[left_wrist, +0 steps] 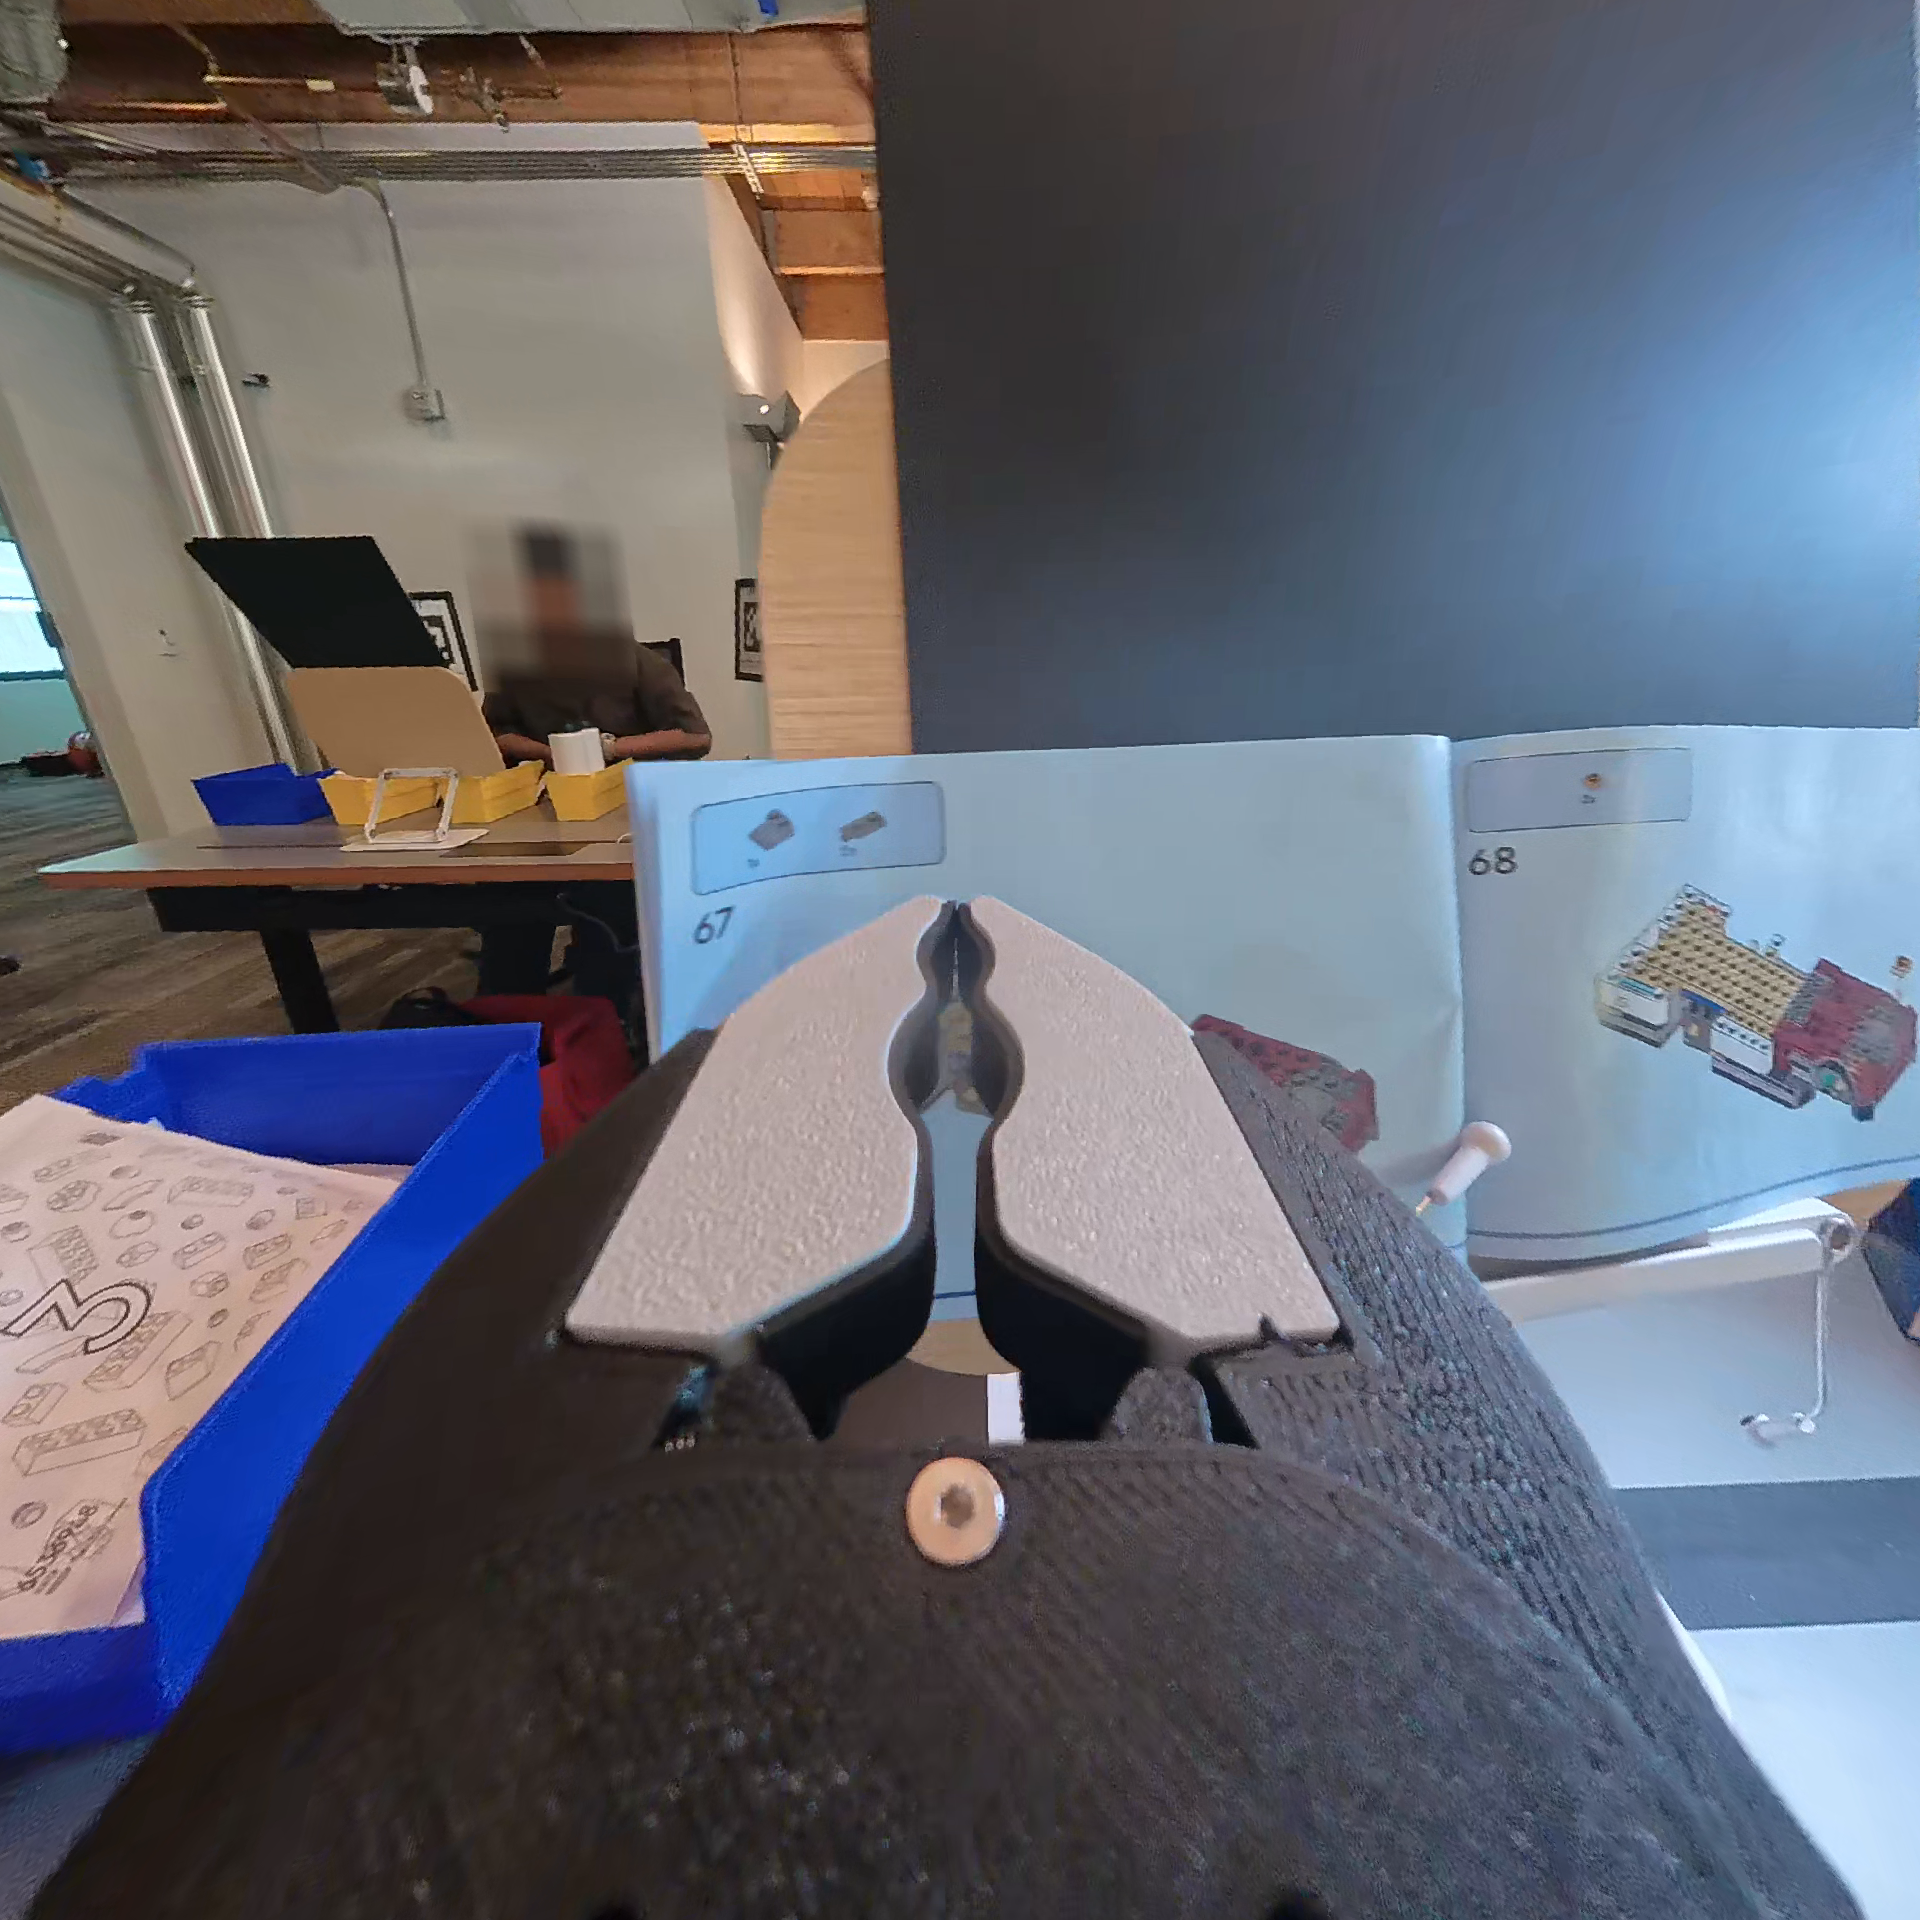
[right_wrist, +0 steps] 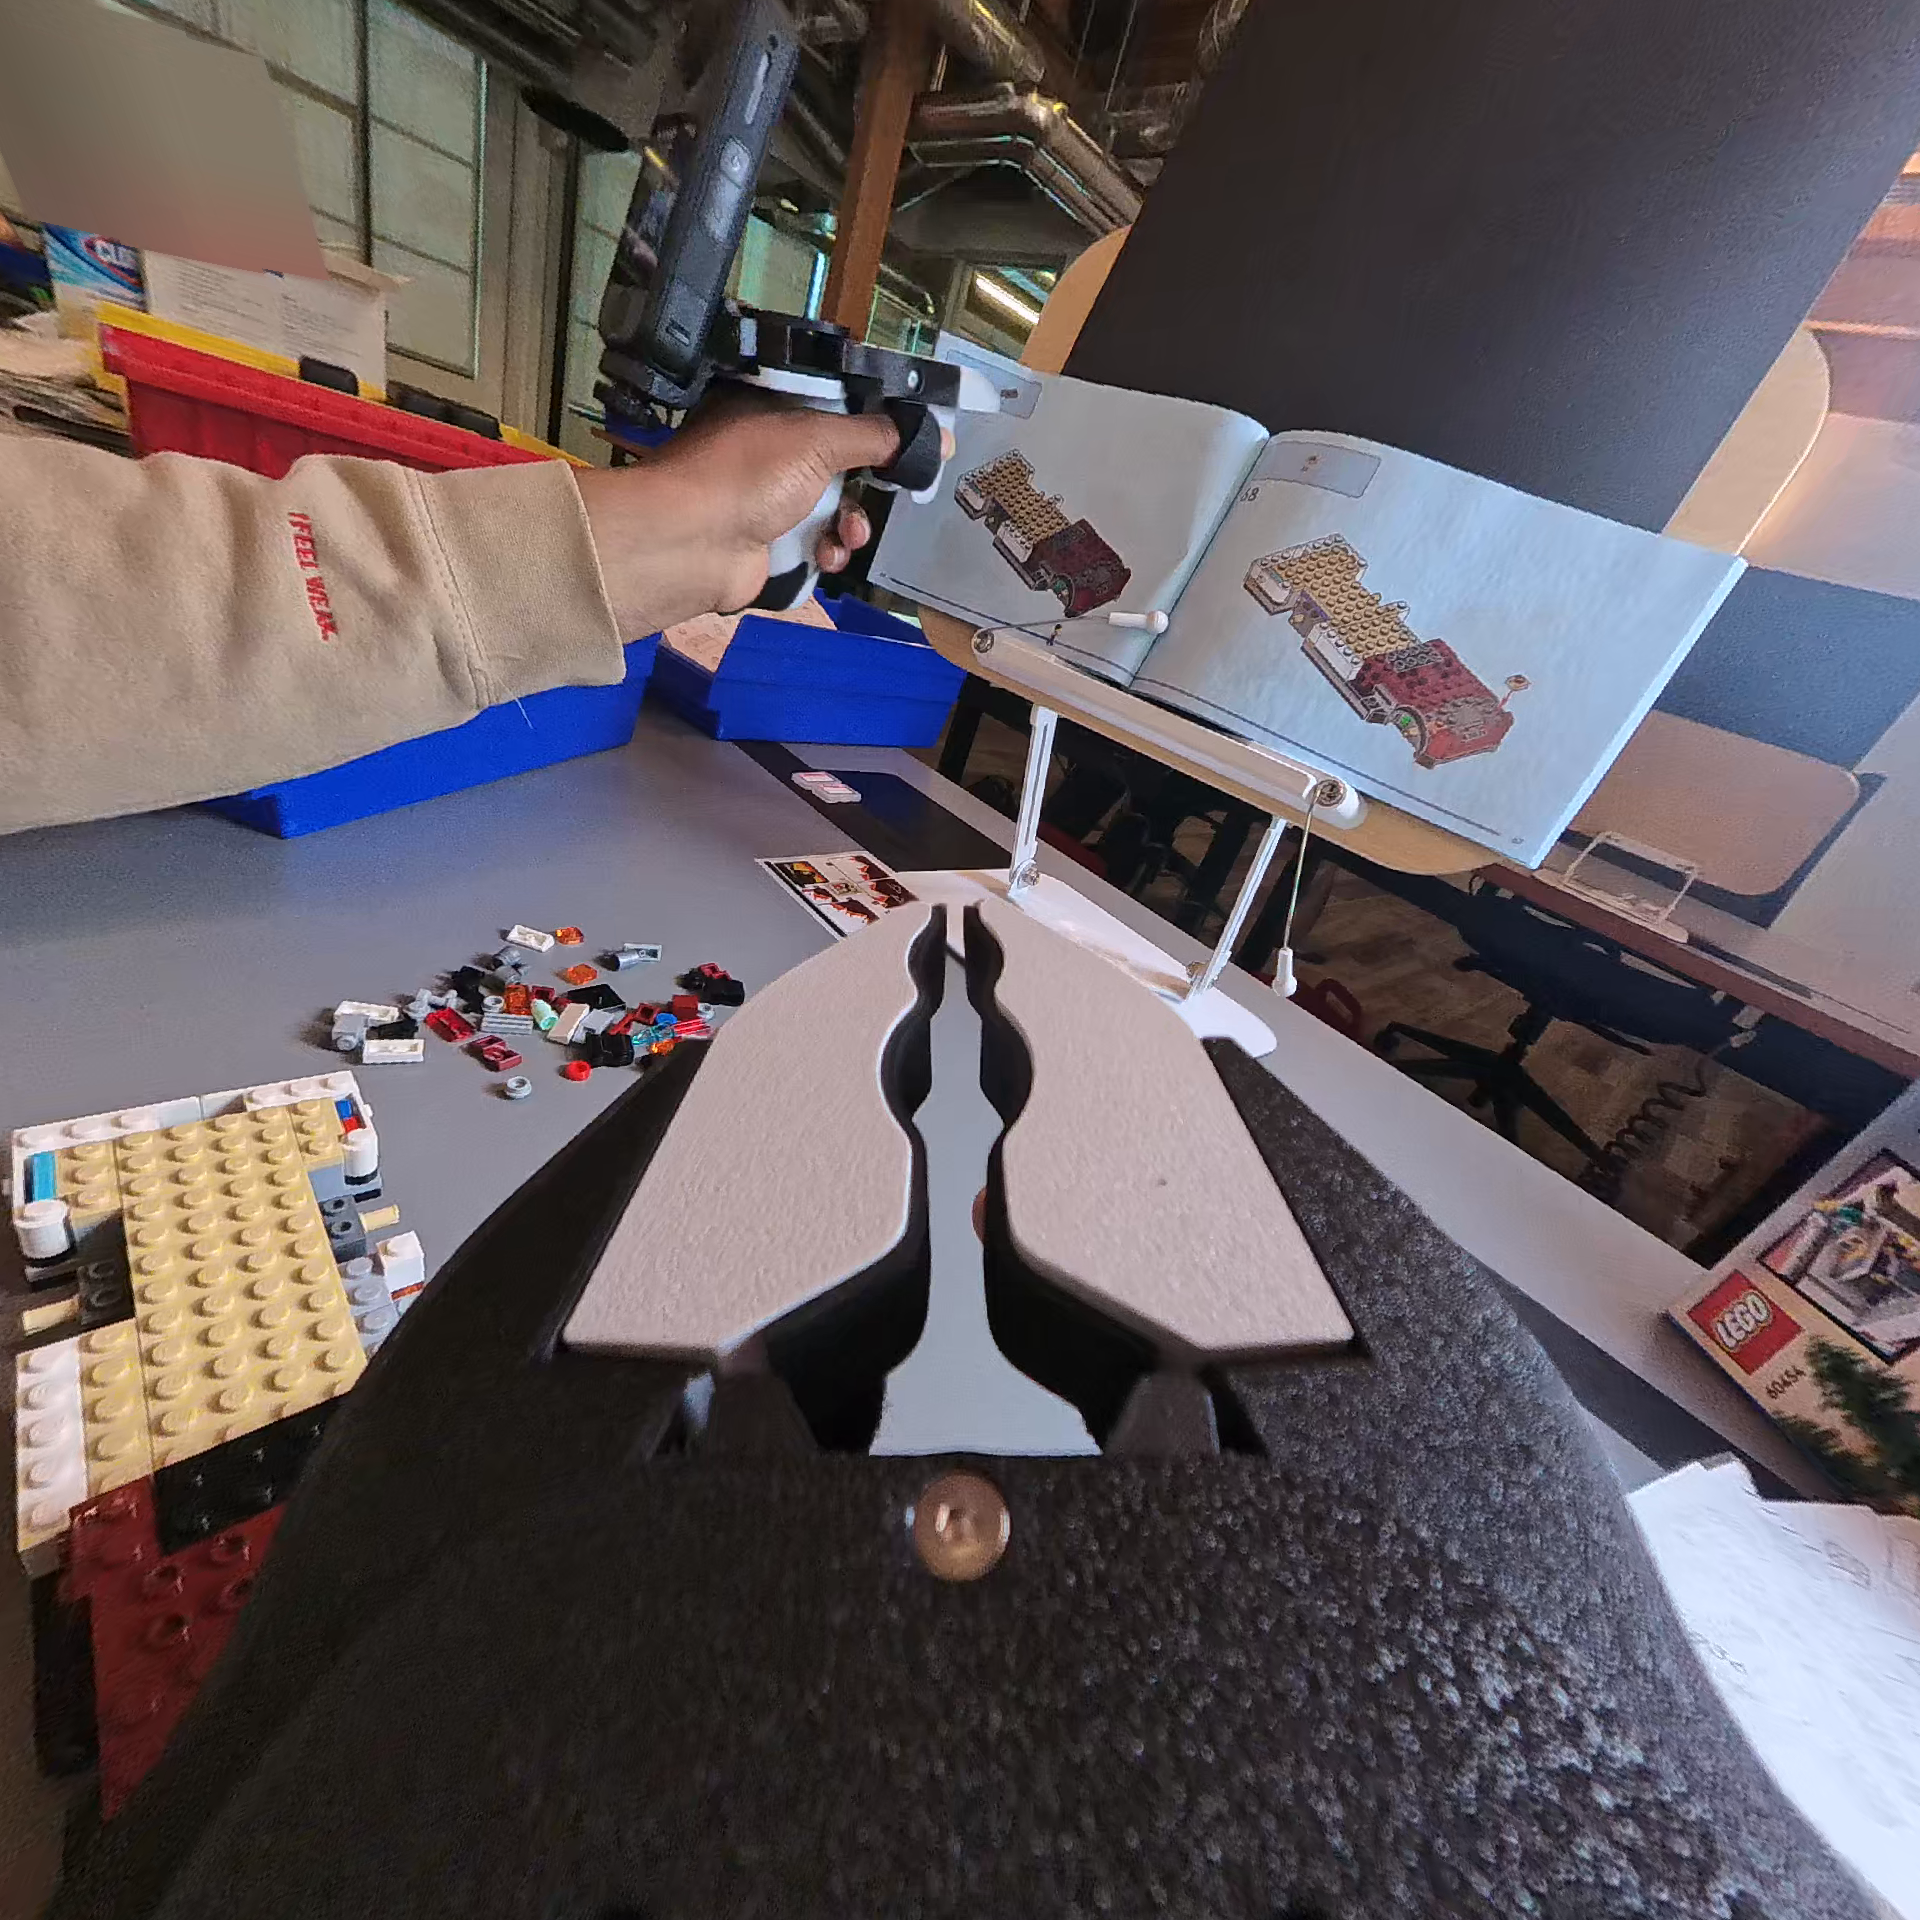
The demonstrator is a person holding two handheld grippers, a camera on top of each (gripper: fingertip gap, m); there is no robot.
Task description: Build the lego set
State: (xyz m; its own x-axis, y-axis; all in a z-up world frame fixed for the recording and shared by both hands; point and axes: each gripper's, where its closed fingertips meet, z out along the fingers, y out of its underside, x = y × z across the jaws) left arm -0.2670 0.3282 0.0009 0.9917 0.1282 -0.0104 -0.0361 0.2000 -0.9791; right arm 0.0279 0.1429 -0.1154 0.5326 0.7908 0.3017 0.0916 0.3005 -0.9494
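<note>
Left tongs closed, tips meeting, nothing gripped, just before the instruction booklet on its stand at the bench's far edge; right tongs slightly parted, empty; contact could topple it.

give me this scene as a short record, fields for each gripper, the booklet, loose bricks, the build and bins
left gripper: shut, tips meeting, raised before the booklet's left page
right gripper: a thin slit between the tips, nothing between them, over the grey table
booklet: open on a white stand
loose bricks: small mixed pile on the table, left of the right gripper
build: tan studded plate with white, black and dark red parts, near left
bins: blue, at the table's far side
box: at the right edge
</note>
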